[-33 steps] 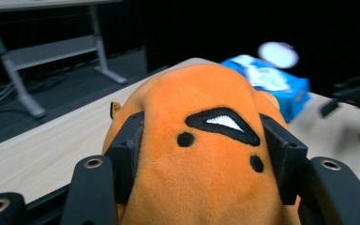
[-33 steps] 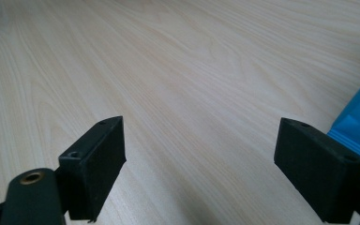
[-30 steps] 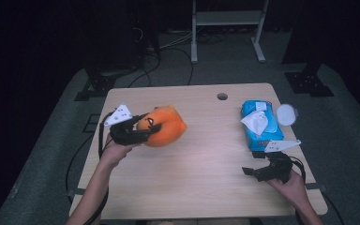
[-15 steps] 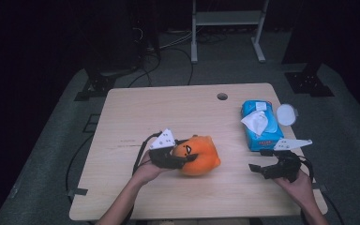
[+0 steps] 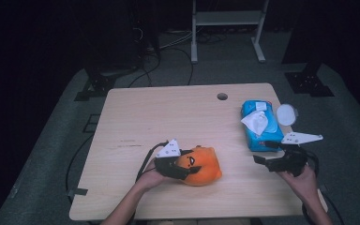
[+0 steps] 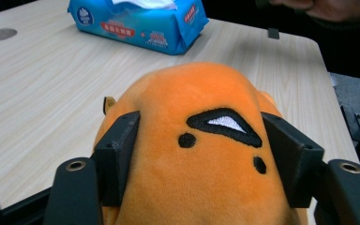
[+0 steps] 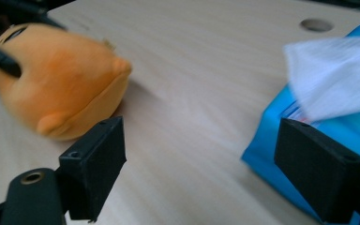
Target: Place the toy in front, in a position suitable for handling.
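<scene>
An orange plush toy [image 5: 204, 168] with a stitched black eye lies on the wooden table [image 5: 168, 112], near its front edge. My left gripper [image 5: 187, 169] reaches in from the toy's left and has it between its jaws. In the left gripper view the plush toy [image 6: 206, 154] bulges between both pads [image 6: 119, 159] and touches them; the jaws have just been opening around it. My right gripper [image 5: 262, 161] hovers at the front right, open, with nothing between its fingers. In the right gripper view the right gripper [image 7: 201, 140] faces bare table between the plush toy [image 7: 61, 89] and a tissue pack [image 7: 318, 126].
A blue tissue pack [image 5: 258, 126] with a white tissue sticking out lies at the right of the table. A round white lid [image 5: 287, 114] sits by the right edge. A cable hole [image 5: 222, 96] is at the back. Dark floor, cables and a metal stand lie beyond.
My left gripper has carried the plush toy from the table's left side toward the front middle and down onto the table. The right hand has barely moved.
</scene>
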Action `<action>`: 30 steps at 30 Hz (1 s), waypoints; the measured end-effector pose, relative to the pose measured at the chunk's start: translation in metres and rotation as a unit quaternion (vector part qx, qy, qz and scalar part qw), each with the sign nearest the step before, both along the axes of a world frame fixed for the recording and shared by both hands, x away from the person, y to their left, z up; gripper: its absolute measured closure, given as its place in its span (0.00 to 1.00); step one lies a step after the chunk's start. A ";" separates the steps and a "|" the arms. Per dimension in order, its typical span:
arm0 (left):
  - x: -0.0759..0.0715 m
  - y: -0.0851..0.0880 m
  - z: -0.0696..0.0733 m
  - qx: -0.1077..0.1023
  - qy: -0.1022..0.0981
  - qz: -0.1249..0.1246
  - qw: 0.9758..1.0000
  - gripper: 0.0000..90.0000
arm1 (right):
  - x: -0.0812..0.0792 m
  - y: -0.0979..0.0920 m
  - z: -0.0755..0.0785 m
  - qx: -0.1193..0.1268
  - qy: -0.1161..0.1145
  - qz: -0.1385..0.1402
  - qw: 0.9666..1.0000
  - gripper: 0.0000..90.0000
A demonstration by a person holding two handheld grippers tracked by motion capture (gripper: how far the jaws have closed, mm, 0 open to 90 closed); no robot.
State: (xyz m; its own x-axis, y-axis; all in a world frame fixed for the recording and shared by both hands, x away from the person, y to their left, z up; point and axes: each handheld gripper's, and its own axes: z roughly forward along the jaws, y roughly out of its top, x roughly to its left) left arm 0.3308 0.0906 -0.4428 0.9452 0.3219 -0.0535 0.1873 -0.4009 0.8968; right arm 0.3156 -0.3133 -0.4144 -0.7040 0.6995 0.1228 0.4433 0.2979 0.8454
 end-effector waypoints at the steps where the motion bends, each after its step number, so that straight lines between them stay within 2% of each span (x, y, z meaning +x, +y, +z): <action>1: 0.000 0.000 0.000 0.002 0.000 0.000 1.000 0.37 | 0.003 -0.002 0.003 0.001 -0.008 -0.008 1.000 0.17; 3: -0.001 0.000 0.000 0.009 -0.002 -0.001 1.000 0.36 | 0.008 -0.004 0.007 0.005 -0.015 -0.018 1.000 0.17; 7: -0.002 0.000 -0.001 0.009 0.000 -0.001 1.000 0.34 | 0.027 -0.009 0.012 -0.007 -0.037 -0.043 0.998 0.23; 13: -0.002 0.000 -0.002 0.007 0.001 -0.001 1.000 0.33 | 0.061 -0.011 0.009 -0.021 -0.045 -0.078 0.996 0.26; 17: -0.001 0.000 -0.003 0.007 0.002 -0.002 1.000 0.33 | 0.084 -0.012 0.008 -0.020 -0.039 -0.093 0.995 0.31; 23: -0.002 0.000 -0.002 0.011 -0.001 -0.004 1.000 0.32 | 0.109 -0.009 0.000 -0.044 -0.021 -0.113 0.992 0.38; 26: -0.002 0.000 -0.003 0.011 -0.001 -0.003 1.000 0.32 | 0.115 -0.009 -0.005 -0.039 -0.012 -0.129 0.991 0.43; 30: -0.002 0.000 -0.003 0.008 0.000 -0.002 1.000 0.31 | 0.121 -0.005 -0.015 -0.050 0.001 -0.140 0.989 0.52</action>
